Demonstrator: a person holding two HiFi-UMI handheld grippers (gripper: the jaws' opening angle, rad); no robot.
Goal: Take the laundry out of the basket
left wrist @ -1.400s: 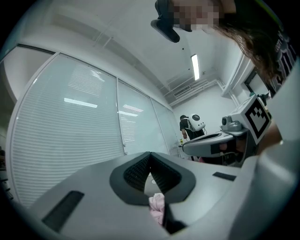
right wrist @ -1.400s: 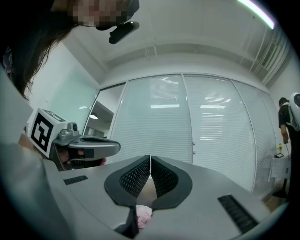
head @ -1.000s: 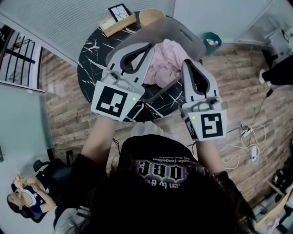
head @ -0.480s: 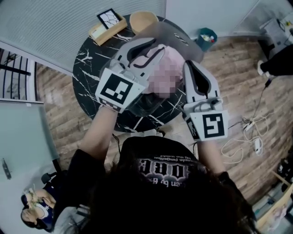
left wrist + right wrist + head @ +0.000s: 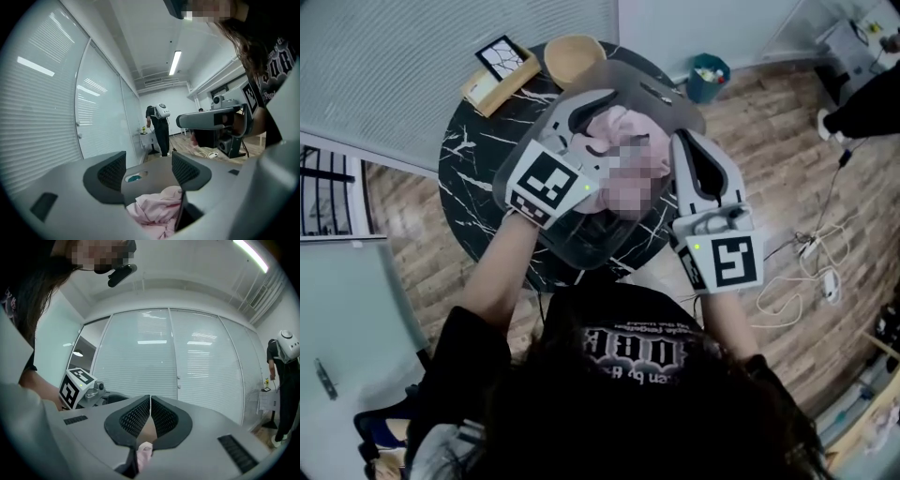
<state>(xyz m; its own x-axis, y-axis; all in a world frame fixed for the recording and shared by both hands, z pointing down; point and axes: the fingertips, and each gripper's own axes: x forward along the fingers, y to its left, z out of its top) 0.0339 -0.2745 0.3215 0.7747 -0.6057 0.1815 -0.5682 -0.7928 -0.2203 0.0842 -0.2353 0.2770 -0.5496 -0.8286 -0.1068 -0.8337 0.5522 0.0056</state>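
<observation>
The left tongs (image 5: 147, 169) stand part open, their jaws having just been spreading, and they hang over the heap of pink laundry (image 5: 614, 124). In the left gripper view the cloth lies below and between the two pads, but neither pad presses on it. The right tongs (image 5: 150, 414) are narrow, with the pads all but together. A scrap of pink shows low in the gap behind them, and I cannot tell whether it is pinched.

In the head view a grey basket (image 5: 591, 251) sits on a round black marble desk (image 5: 478, 169) at upper centre of the frame. The left tongs reach in over its left rim, and the right tongs lie along its right side. The laundry fills the middle of the basket. A wooden bowl (image 5: 574, 54) and a small box (image 5: 497, 70) stand on the desk at upper left, apart from the basket.

The task looks barely begun. All the pink cloth in sight is still inside the basket, and none lies on the desk. What is left, by my reading, is nearly everything. The left tongs must close on a fold, then the laundry must be lifted clear of the rim and set down outside.
</observation>
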